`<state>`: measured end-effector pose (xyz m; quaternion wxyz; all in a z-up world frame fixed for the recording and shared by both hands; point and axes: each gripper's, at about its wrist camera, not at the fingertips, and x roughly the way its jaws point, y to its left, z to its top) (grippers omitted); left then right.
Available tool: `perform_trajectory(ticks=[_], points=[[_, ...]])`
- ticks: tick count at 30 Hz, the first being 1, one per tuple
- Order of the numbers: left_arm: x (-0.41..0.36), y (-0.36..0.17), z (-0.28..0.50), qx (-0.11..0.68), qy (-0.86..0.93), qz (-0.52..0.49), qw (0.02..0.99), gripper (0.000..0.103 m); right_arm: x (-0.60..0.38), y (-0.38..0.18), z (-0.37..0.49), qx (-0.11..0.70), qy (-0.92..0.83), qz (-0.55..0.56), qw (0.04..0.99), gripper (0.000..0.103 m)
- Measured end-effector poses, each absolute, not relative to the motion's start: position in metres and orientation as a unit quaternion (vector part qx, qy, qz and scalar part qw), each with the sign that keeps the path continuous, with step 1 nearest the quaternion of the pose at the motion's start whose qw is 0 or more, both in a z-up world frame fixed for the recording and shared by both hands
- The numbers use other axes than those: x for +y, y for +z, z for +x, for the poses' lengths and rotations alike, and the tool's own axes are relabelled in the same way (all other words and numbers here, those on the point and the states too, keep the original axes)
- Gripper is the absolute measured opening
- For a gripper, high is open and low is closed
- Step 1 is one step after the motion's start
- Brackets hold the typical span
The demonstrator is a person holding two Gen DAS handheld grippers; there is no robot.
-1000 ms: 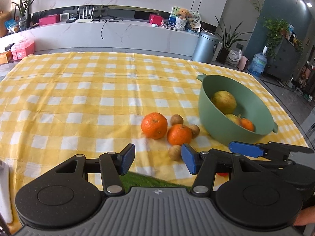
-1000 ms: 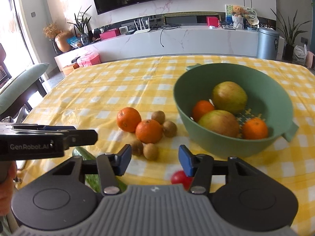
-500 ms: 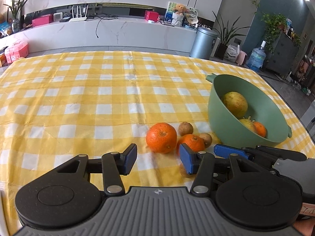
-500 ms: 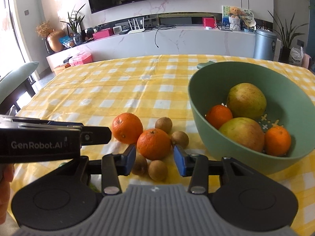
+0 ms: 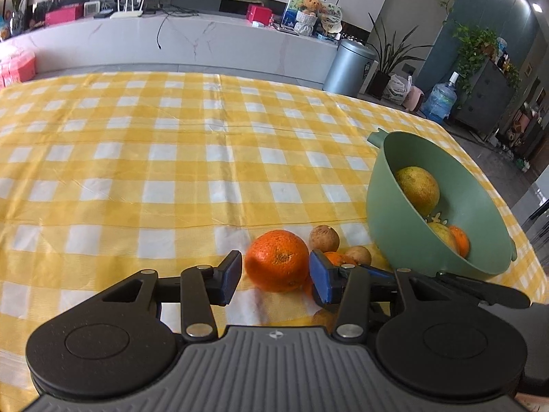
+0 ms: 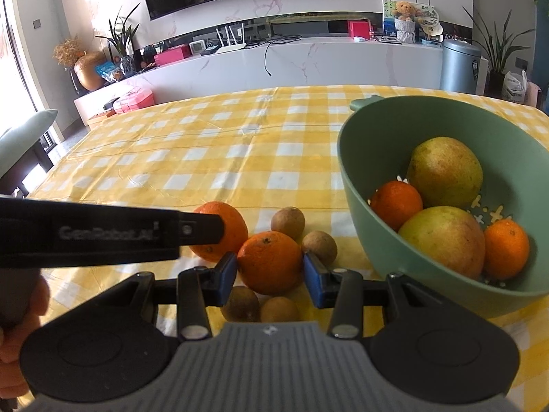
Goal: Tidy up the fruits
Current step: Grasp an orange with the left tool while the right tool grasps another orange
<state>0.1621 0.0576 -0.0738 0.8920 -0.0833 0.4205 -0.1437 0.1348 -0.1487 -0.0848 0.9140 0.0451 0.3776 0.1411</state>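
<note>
Oranges on table (image 6: 212, 158), left of green bowl (image 6: 357, 185). Left hand-held gripper (image 5: 274, 276) open, its blue pads either side of the leftmost orange (image 5: 278, 260), contact not discernible. Right hand-held gripper (image 6: 270, 279) open, bracketing second orange (image 6: 269, 261) nearer the bowl. Small brown fruits (image 6: 287, 222) cluster around both. Bowl holds two mangoes (image 6: 445, 171), two oranges.

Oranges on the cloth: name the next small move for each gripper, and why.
Probably close both. The left gripper brackets the left orange and the right gripper brackets the right orange, both open, with each orange between the pads. Then lift toward the green bowl.
</note>
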Motion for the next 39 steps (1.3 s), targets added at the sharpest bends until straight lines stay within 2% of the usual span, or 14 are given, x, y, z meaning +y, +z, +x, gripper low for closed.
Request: perform_trajectory(ticks=[16, 30, 39], points=[[0.061, -0.078, 0.168, 0.426, -0.126, -0.107, 0.889, 0.048, -0.149, -0.086, 0.134, 0.377, 0.156, 0.034, 0.912, 0.039], [0.073, -0.042, 0.127, 0.405, -0.095, -0.121, 0.901, 0.048, -0.158, -0.053, 0.106, 0.336, 0.186, 0.017, 0.923, 0.038], [0.054, -0.013, 0.104, 0.384, -0.107, -0.118, 0.910, 0.048, -0.185, -0.019, 0.077, 0.299, 0.189, 0.032, 0.935, 0.038]])
